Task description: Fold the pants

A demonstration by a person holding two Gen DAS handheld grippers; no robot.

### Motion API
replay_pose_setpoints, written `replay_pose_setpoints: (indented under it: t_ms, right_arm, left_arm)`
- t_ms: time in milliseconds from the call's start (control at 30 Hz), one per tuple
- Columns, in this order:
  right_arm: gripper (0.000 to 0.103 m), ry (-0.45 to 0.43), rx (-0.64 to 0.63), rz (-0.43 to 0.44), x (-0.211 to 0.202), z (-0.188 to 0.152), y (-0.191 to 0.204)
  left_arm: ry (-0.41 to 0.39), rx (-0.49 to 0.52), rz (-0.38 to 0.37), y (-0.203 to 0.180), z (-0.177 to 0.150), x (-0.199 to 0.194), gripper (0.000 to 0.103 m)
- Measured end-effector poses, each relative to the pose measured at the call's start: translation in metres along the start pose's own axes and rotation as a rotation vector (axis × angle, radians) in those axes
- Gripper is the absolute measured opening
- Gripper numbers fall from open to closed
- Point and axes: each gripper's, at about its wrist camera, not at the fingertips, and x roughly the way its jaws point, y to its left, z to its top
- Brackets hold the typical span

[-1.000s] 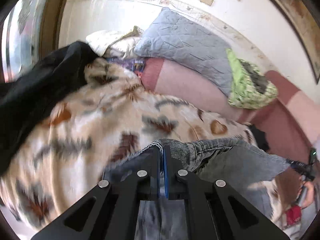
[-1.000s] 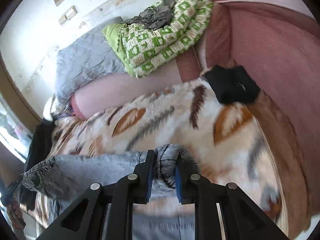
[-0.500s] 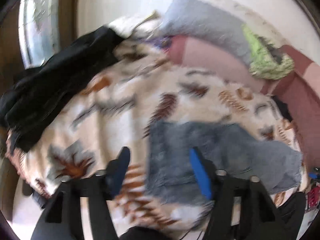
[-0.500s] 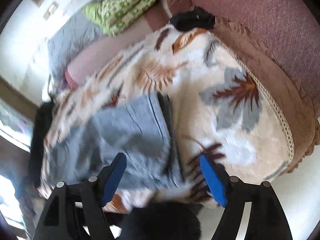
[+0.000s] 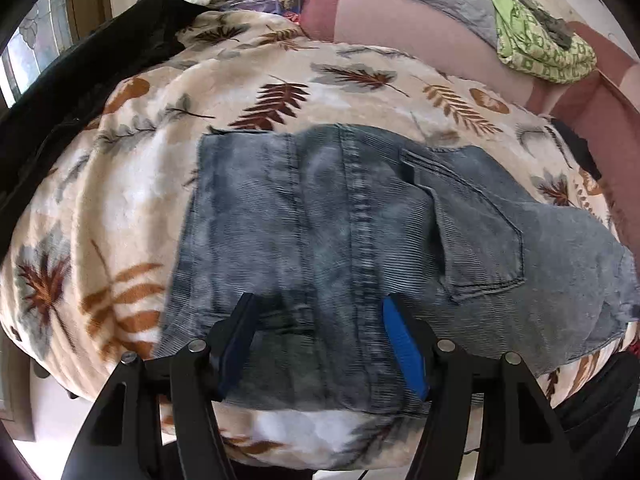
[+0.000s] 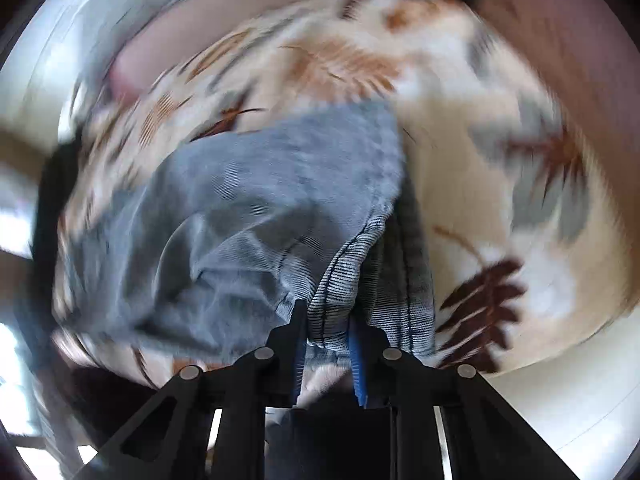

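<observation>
Surface: leaf-print blanket (image 5: 160,184) over a pink sofa (image 5: 400,40); window at far left.
Pants (image 5: 320,220): folded grey denim, flat on the blanket.
Left gripper (image 5: 320,344): jaws opening wide, straddling the near denim edge, pads clear.
Right gripper (image 6: 330,344): closing, pinching a bunched denim seam.
Left view only: green cloth (image 5: 540,44), black garment (image 5: 80,80).
Right view: heavily blurred.

Right wrist view motion-blurred; blanket (image 6: 460,184) pattern smeared. Pants (image 5: 320,240) near edge hidden behind left gripper (image 5: 320,344), right end cut off.
</observation>
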Motion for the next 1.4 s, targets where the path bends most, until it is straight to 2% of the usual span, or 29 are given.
replay_pose_setpoints:
  t_ms: [100, 133, 167, 233, 267, 300, 367, 433, 533, 567, 667, 767, 800, 833, 867, 900, 933, 967, 1033, 1067, 1133, 1167, 1200, 1233, 1267, 1300, 1333, 1367, 1400]
  right_arm:
    - [0.020, -0.017, -0.071, -0.059, -0.025, -0.002, -0.004]
    - [0.021, 0.008, -0.091, -0.066, -0.022, -0.001, -0.009]
    - [0.024, 0.079, -0.111, -0.055, -0.006, -0.007, -0.018]
    - [0.025, 0.149, -0.070, -0.087, 0.019, -0.017, -0.042]
    - [0.030, 0.176, -0.052, -0.087, 0.032, -0.021, -0.052]
    - [0.043, 0.171, -0.006, -0.041, 0.037, -0.024, -0.064]
    - [0.056, 0.148, 0.066, -0.003, 0.032, -0.025, -0.076]
    - [0.061, 0.087, 0.073, 0.043, 0.013, -0.023, -0.079]
    - [0.078, -0.039, 0.102, 0.080, -0.020, -0.006, -0.081]
    - [0.081, -0.057, 0.118, 0.102, -0.024, 0.000, -0.080]
    - [0.081, -0.112, 0.232, 0.198, -0.020, 0.034, -0.087]
    - [0.081, -0.043, 0.339, 0.248, 0.017, 0.060, -0.093]
    - [0.078, 0.005, 0.381, 0.260, 0.035, 0.068, -0.095]
    - [0.068, 0.044, 0.385, 0.270, 0.047, 0.073, -0.092]
    - [0.042, 0.064, 0.333, 0.237, 0.053, 0.080, -0.083]
    - [0.030, 0.041, 0.301, 0.206, 0.049, 0.082, -0.076]
    - [0.024, -0.013, 0.263, 0.205, 0.037, 0.087, -0.069]
    - [0.013, -0.080, 0.234, 0.192, 0.021, 0.090, -0.063]
    - [0.013, -0.205, 0.169, 0.087, -0.004, 0.093, -0.057]
    - [0.013, -0.205, 0.170, 0.079, -0.001, 0.093, -0.058]
    - [0.013, -0.070, 0.157, 0.064, 0.029, 0.088, -0.066]
    - [0.014, -0.014, 0.162, -0.009, 0.049, 0.079, -0.072]
    - [0.018, -0.022, 0.172, -0.022, 0.051, 0.071, -0.075]
    - [0.019, -0.056, 0.190, 0.020, 0.047, 0.065, -0.078]
    - [0.029, -0.094, 0.234, 0.113, 0.039, 0.057, -0.083]
    - [0.053, -0.110, 0.261, 0.158, 0.034, 0.053, -0.086]
    - [0.064, -0.130, 0.282, 0.190, 0.027, 0.049, -0.088]
    - [0.072, -0.134, 0.278, 0.197, 0.025, 0.049, -0.087]
    - [0.072, -0.128, 0.262, 0.182, 0.023, 0.052, -0.085]
  left_arm:
    - [0.031, 0.006, -0.029, 0.009, 0.004, 0.005, 0.068]
    - [0.037, 0.010, -0.037, 0.010, 0.004, 0.006, 0.068]
    - [0.041, 0.021, -0.045, 0.011, 0.006, 0.007, 0.069]
    - [0.044, 0.036, -0.038, 0.013, 0.009, 0.007, 0.069]
    - [0.054, 0.027, -0.047, 0.017, 0.011, 0.007, 0.069]
    - [0.059, 0.017, -0.050, 0.016, 0.015, 0.010, 0.069]
    - [0.079, 0.005, -0.052, 0.021, 0.018, 0.008, 0.069]
    - [0.086, 0.031, -0.045, 0.018, 0.018, 0.006, 0.069]
    - [0.071, 0.079, -0.020, 0.013, 0.018, -0.003, 0.069]
    - [0.063, 0.085, -0.014, 0.012, 0.017, -0.006, 0.069]
    - [0.057, 0.084, -0.011, 0.013, 0.018, -0.010, 0.069]
    - [0.061, 0.078, -0.014, 0.015, 0.018, -0.010, 0.068]
    - [0.062, 0.078, -0.014, 0.015, 0.017, -0.011, 0.067]
    - [0.060, 0.080, -0.011, 0.015, 0.017, -0.012, 0.067]
    - [0.054, 0.085, -0.008, 0.015, 0.017, -0.014, 0.064]
    - [0.052, 0.089, -0.008, 0.015, 0.017, -0.015, 0.062]
    - [0.050, 0.090, -0.011, 0.016, 0.017, -0.017, 0.058]
    - [0.045, 0.088, -0.010, 0.017, 0.017, -0.019, 0.056]
    - [0.034, 0.080, -0.001, 0.020, 0.018, -0.023, 0.056]
    - [0.032, 0.075, -0.002, 0.023, 0.018, -0.023, 0.056]
    - [0.061, 0.079, -0.015, 0.024, 0.016, -0.018, 0.056]
    - [0.091, 0.099, -0.014, 0.024, 0.012, -0.011, 0.058]
    - [0.101, 0.102, -0.013, 0.024, 0.010, -0.007, 0.059]
    - [0.109, 0.102, -0.014, 0.024, 0.008, -0.004, 0.062]
    - [0.111, 0.111, -0.009, 0.023, 0.006, -0.003, 0.066]
    - [0.097, 0.131, 0.010, 0.022, 0.006, -0.004, 0.069]
    - [0.084, 0.151, 0.028, 0.020, 0.006, -0.005, 0.073]
    - [0.078, 0.165, 0.039, 0.019, 0.007, -0.005, 0.075]
    - [0.079, 0.174, 0.044, 0.018, 0.007, -0.004, 0.075]
